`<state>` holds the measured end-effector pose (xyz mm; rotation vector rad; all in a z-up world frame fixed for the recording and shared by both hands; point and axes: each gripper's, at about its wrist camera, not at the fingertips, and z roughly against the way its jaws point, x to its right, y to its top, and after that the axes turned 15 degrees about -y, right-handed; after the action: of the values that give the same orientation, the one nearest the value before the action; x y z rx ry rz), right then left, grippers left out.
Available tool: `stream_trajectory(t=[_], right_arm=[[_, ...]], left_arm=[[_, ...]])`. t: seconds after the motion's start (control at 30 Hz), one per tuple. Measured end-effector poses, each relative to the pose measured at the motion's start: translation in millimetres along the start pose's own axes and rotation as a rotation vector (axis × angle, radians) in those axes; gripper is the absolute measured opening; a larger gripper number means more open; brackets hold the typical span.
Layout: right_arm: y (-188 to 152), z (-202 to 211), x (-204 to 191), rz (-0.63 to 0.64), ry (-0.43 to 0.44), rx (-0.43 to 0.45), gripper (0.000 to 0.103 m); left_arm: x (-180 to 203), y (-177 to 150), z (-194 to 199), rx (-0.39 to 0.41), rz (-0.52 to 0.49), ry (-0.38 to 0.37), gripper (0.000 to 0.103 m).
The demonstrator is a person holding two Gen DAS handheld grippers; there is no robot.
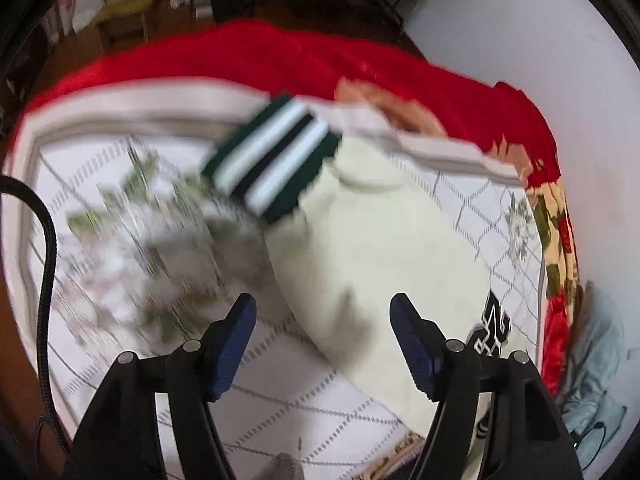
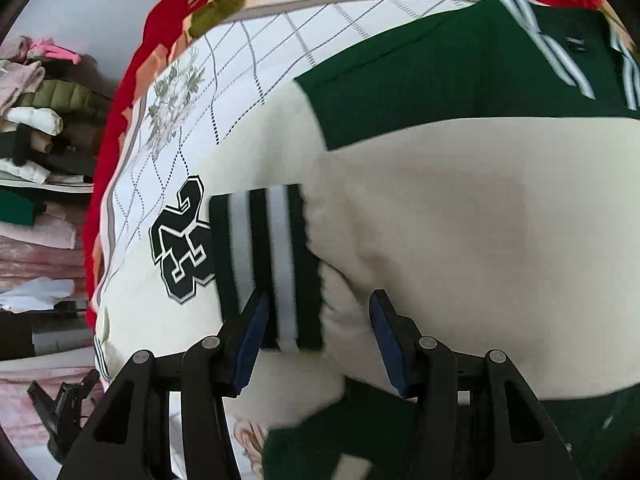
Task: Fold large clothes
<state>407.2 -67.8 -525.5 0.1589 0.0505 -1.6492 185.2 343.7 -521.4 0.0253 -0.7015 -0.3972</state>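
A home bedroom: quilted bed [image 1: 120, 240], red blanket [image 1: 280, 52], folded clothes stacked at nine o'clock [image 2: 36, 128].

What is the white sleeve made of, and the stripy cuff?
The sleeve looks like soft, matte fleece or sweatshirt cotton: puffy, no shine. The cuff looks like stretchy ribbed knit, with its woven green, white and black bands. Blur hides the fine weave.

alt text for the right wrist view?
The open right claw hovers over a cream sleeve of a green and cream varsity jacket, with its striped cuff between the fingers. The jacket lies on a white quilted bedspread; clothes are piled at left.
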Motion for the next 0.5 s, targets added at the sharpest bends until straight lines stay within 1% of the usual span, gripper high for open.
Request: stream_trajectory(t=[0.07,0.13,0.17,0.23,0.3,0.33,0.37,0.4,0.43,0.5], right_arm=[[-8.7,7.4,14.1,-0.013,-0.001,-0.007,0.055],[-15.0,11.9,23.8,-0.014,-0.010,-0.008,0.055],[-18.6,14.8,28.9,-0.017,-0.014,-0.006,0.055],[-21.3,16.6,35.9,-0.019,-0.015,-0.005,0.055],[-23.2,14.6,40.9,-0.030,-0.015,-0.011,0.055],[-23.3,13.3,40.2,-0.031,-0.014,-0.011,0.055],[-22.8,11.2,39.9,-0.032,-0.016,-0.013,0.055],[-22.1,10.0,39.2,-0.034,-0.012,-0.013,0.055],[-21.1,8.3,35.9,-0.036,-0.002,-0.011,0.055],[-17.2,7.8,29.5,-0.041,0.017,0.001,0.055]], left_arm=[[-4.7,-1.9,-21.5,-0.014,0.043,0.014,0.067],[-8.1,4.1,-40.5,0.011,0.069,0.020,0.067],[-7.0,9.8,-48.1,0.033,0.063,0.043,0.067],[0.5,21.8,-55.3,0.082,0.013,0.096,0.067],[8.8,35.3,-65.1,0.096,-0.032,0.146,0.066],[11.6,41.4,-67.5,0.109,-0.049,0.149,0.058],[14.9,46.3,-66.3,0.133,-0.072,0.154,0.043],[18.9,50.5,-65.3,0.148,-0.094,0.163,0.017],[24.5,57.3,-63.9,0.150,-0.118,0.162,0.010],[40.2,66.6,-52.3,0.172,-0.166,0.136,0.005]])
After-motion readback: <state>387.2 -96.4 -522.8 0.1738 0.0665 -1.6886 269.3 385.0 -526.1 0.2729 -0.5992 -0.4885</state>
